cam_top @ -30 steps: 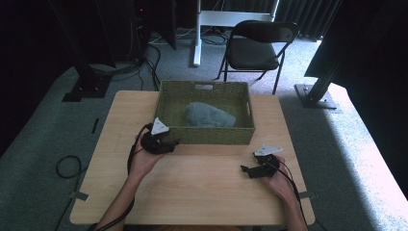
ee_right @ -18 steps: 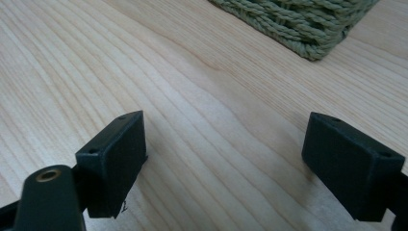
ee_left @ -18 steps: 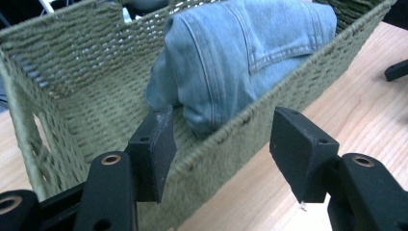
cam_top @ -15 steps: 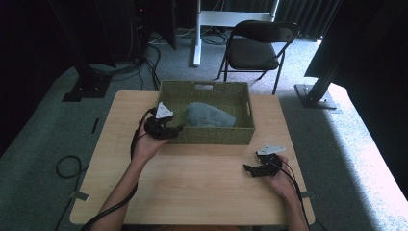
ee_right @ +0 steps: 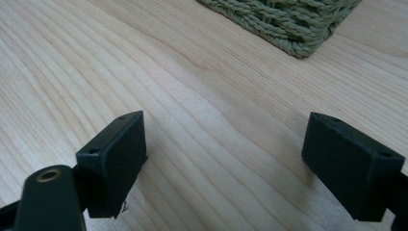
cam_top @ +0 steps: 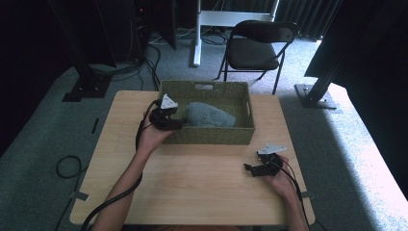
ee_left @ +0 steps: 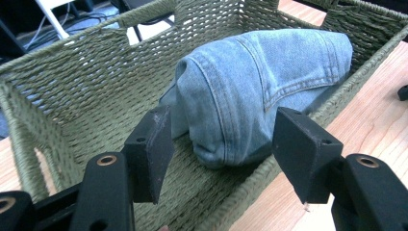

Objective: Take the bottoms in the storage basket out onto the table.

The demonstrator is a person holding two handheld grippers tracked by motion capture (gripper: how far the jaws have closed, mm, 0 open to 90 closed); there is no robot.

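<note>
Left of centre in the high view, the left gripper [cam_top: 179,124] hangs over the green woven basket [cam_top: 243,135], jaws wide, having just been opening, nothing between them. Folded jeans [cam_top: 208,115] lie inside the basket. At lower right, the right gripper [cam_top: 248,168] rests open on the wooden table [cam_top: 192,183].

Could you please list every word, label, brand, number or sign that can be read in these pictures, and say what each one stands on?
No text can be read.
Folded jeans: stitching, no label showing.
Woven basket: a small pale patch on its far wall, too small to tell whether it bears writing.
Right tongs: a tiny mark under one pad, too blurred to read.
Table: bare wood grain.
</note>
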